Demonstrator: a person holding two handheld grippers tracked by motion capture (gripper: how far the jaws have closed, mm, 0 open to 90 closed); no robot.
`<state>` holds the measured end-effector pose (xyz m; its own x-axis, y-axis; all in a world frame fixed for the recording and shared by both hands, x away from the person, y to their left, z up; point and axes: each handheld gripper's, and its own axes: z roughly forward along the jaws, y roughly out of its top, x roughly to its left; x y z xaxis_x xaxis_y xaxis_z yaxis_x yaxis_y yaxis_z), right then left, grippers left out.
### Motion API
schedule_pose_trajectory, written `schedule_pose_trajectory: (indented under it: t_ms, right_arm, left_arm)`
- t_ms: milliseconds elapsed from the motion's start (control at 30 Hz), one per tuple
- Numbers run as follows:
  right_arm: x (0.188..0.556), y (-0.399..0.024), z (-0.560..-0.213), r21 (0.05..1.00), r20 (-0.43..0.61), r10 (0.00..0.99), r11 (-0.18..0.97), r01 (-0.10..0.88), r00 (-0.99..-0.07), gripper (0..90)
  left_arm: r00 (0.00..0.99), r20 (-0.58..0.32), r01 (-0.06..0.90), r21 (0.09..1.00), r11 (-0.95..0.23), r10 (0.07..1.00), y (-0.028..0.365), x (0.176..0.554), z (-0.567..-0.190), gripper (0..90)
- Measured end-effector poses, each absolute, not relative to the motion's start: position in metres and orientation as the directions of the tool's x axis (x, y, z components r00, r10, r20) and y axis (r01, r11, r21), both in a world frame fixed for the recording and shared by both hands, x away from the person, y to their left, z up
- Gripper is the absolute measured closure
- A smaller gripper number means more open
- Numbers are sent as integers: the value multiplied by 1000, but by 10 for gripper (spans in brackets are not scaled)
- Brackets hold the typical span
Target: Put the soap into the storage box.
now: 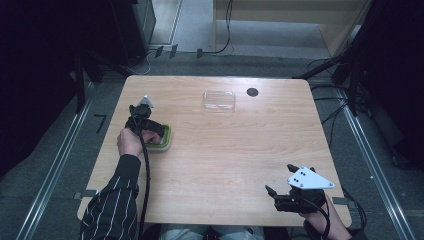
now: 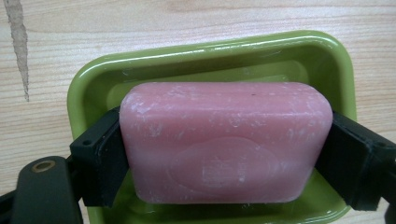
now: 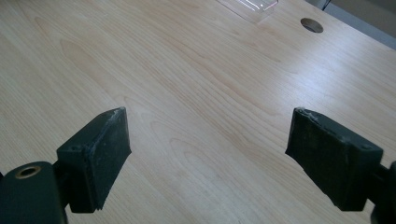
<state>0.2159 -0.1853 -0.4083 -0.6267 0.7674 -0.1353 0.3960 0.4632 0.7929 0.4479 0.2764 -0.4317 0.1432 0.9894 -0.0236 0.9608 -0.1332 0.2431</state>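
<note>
— Pink soap bar [image 2: 224, 140] first: where is it?
— Pinched at both ends by the left hand-held gripper [image 2: 224, 158], over the green soap dish [image 2: 210, 51] on the desk's [image 1: 225, 150] left side.
— And the right hand-held gripper [image 3: 208, 154]?
— Spread wide over bare wood (near corner), holding nothing; a clear lid [image 1: 218, 100] lies far off.

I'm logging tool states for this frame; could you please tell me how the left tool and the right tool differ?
The left tool is shut on the pink soap over the green dish; the right tool is open with nothing between its jaws. The left is at the table's left side, the right at its near right corner. Both have black jaws.
</note>
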Motion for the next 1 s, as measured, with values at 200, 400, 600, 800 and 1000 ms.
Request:
schedule_pose_trajectory:
  t_ms: [200,400,600,800,1000]
  right_arm:
    - [216,-185,-408,792,-136,767,464,396,-627,138]
    - [216,-185,-408,792,-132,771,460,402,-623,139]
    - [215,-186,-408,792,-134,770,461,400,-623,138]
    - [216,-186,-408,792,-138,768,464,396,-625,138]
    - [215,-186,-408,792,-139,768,465,396,-625,138]
  left_arm:
    - [139,-15,959,251,-130,990,275,449,-432,138]
    - [139,-1,957,257,-134,990,272,450,-433,138]
    - [122,2,960,255,-119,992,274,451,-434,137]
    - [103,-4,965,243,-99,995,278,452,-438,137]
    - [96,-9,967,239,-91,995,279,453,-439,136]
